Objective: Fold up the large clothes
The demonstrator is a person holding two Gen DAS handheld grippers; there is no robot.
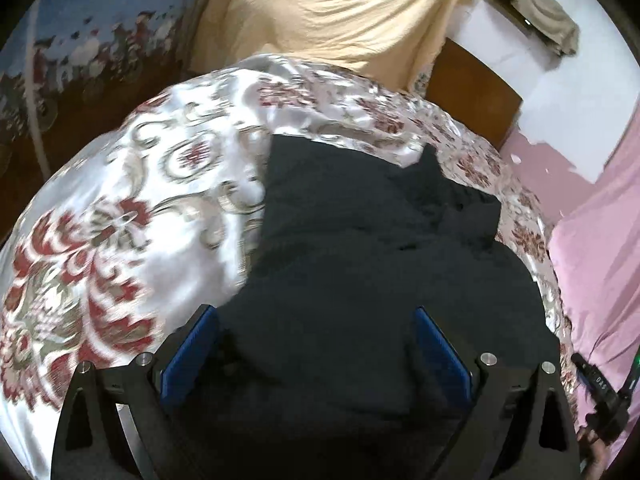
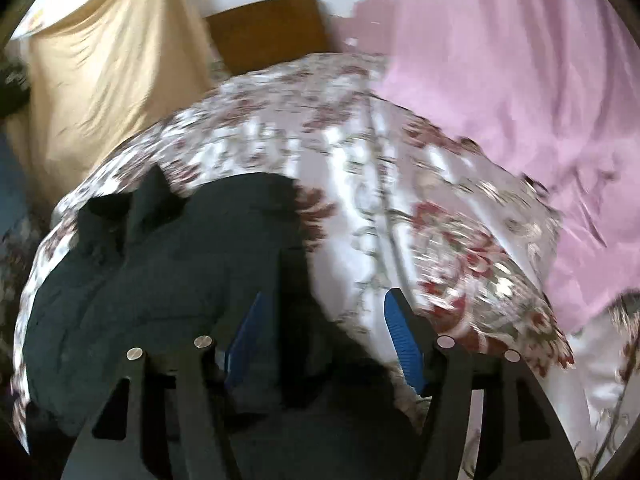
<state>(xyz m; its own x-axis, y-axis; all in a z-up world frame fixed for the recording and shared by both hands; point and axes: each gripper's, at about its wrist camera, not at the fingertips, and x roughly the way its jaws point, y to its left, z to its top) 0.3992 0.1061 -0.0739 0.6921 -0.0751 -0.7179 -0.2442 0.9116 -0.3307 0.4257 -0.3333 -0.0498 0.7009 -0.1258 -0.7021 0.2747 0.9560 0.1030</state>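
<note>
Left wrist view: one black garment lying bunched on the floral bedspread. Left gripper has its jaws spread wide with cloth between them, not pinched. Right gripper is also spread, over the garment's right edge. My worry: closing now could snag the slippery bedspread too, or catch just one layer, and the fold goes crooked. Count: one garment, two grippers.

Two close downward views, shared bedspread
</note>
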